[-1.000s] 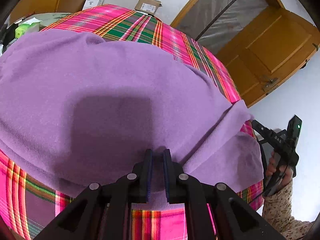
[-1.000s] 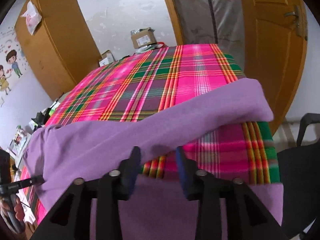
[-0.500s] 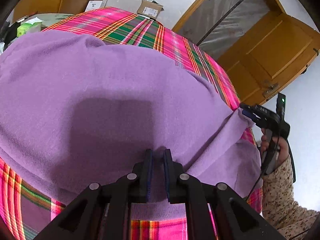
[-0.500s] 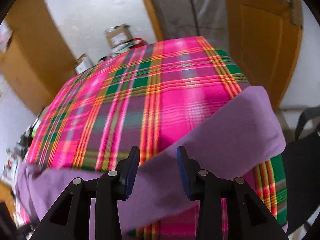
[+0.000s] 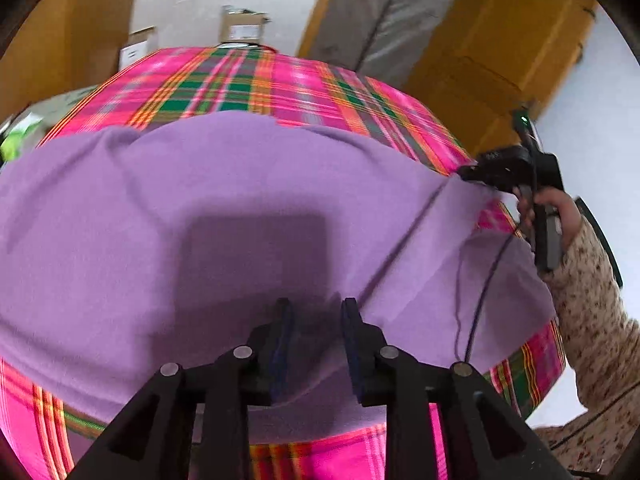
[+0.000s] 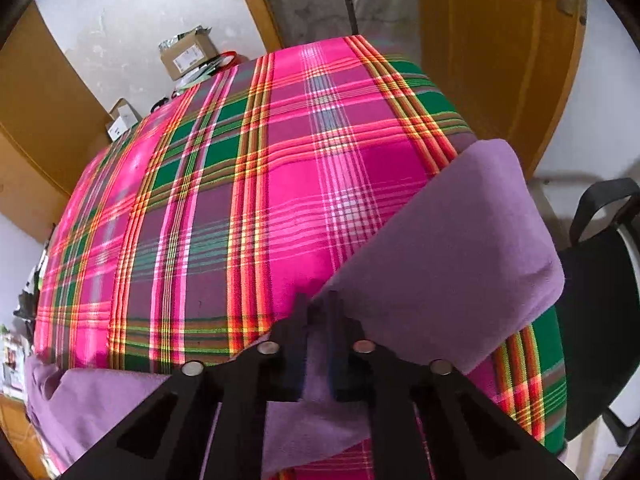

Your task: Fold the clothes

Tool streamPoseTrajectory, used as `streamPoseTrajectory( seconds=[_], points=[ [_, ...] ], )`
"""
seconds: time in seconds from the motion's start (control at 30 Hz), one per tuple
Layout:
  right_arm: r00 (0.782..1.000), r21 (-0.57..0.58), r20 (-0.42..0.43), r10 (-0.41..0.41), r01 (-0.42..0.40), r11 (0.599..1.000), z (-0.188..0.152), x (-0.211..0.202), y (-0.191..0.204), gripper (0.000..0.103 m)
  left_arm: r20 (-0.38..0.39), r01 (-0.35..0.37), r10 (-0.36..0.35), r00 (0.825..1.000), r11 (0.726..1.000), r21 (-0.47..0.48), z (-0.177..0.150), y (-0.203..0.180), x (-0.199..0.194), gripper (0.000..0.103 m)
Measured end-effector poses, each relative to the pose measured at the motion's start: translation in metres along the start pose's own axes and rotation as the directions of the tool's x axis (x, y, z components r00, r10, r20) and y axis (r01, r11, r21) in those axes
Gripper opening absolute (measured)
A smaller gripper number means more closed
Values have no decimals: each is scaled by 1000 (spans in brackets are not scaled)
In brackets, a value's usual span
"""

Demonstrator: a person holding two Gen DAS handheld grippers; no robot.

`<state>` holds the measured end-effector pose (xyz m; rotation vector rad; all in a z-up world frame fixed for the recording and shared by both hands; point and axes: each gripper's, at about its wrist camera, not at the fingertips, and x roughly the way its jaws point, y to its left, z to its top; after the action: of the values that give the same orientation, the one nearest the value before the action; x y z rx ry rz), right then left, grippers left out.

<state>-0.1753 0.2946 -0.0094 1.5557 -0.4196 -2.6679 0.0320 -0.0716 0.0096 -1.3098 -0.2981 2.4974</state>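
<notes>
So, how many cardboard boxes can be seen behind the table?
2: a larger open box by the white wall and a smaller box further left near the wooden cabinet. Others may be hidden.

The purple garment [image 5: 248, 200] is a soft, matt, faintly fuzzy cloth, lying on a smooth woven plaid tablecloth [image 6: 256, 184] in pink and green. At two o'clock stands a door [image 6: 496, 52] of lightly glossy varnished wood; cardboard boxes [image 6: 188, 54] sit at eleven o'clock. The left gripper [image 5: 316, 320] is matt black plastic with bare metal pins.
</notes>
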Motion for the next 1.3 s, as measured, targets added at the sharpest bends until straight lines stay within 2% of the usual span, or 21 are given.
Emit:
streamPoseTrajectory(
  seconds=[0.27,0.43,0.53,0.57,0.63,0.73,1.0,1.03,1.1,1.13,1.3],
  points=[
    [999,-22,40,36,-36,999,-11,-22,-9,2,-30,-45,48,998,994,102,5,-16,9,28],
    [998,-22,41,38,-37,999,-10,-32,-16,3,-38,-45,49,998,994,96,3,-16,12,31],
    [999,12,33,30,-30,999,-4,-30,-19,11,-36,-40,43,998,995,88,2,-14,12,31],
    [999,23,26,43,-44,999,-2,-28,-19,21,-35,-38,41,999,996,85,2,-13,12,31],
    [999,40,14,51,-51,998,2,-21,-17,31,-35,-40,43,998,996,84,2,-14,12,31],
    [1000,42,16,24,-25,999,7,-15,-11,37,-38,-41,45,998,995,86,2,-15,12,31],
    [995,-2,4,-103,103,995,19,0,9,37,-29,-27,29,999,997,72,1,-12,12,31],
    [994,-6,4,-109,109,994,18,0,8,37,-29,-26,28,999,997,73,1,-12,12,31],
    [991,-16,3,-131,131,991,17,0,7,21,-31,-29,31,999,996,80,1,-12,12,31],
    [987,-32,5,-160,160,987,16,-1,6,10,-32,-32,35,999,996,84,1,-13,13,31],
    [991,-60,9,-133,133,989,11,-10,-1,2,-32,-53,57,998,993,107,1,-17,13,31]
  ],
)
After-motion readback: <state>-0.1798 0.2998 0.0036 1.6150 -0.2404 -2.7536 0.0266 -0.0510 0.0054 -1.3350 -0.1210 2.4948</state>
